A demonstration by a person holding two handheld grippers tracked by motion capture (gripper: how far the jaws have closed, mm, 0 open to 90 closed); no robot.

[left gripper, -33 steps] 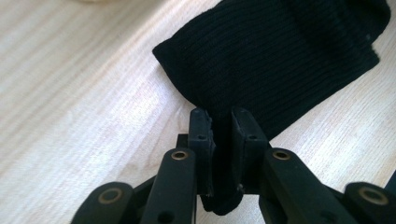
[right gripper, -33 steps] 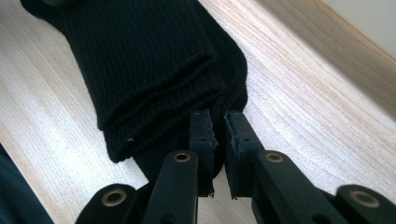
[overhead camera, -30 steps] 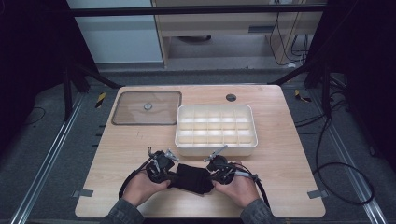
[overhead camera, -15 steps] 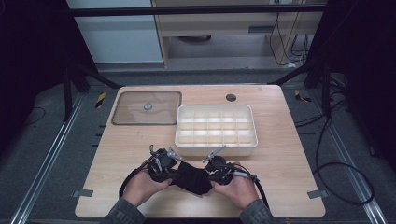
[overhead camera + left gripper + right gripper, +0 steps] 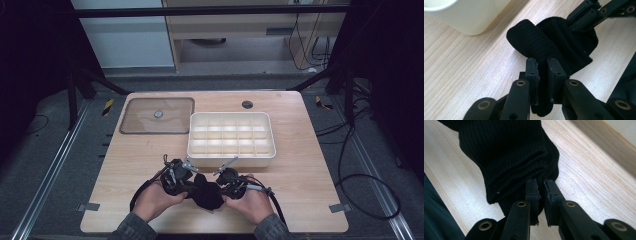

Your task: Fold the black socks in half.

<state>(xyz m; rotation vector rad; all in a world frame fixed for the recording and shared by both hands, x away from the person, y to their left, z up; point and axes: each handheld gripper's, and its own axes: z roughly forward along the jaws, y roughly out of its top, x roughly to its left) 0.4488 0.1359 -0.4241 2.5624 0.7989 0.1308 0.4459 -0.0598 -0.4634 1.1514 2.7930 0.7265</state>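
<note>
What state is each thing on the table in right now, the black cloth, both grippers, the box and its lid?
Black knit cloth: folded over, pinched at both ends.
Left gripper: shut on the cloth.
Right gripper: shut on the cloth.
Divided box: open, compartments empty.
Clear lid: off, lying flat beside the box.

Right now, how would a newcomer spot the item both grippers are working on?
Start at the cream divided tray on the wooden table. Just in front of it, toward the person, lies a black ribbed knit sock, pinched between the left gripper and right gripper. It is the table's only soft, dark item.

Ribbed black knit cloth (matt), pale wood table
</note>
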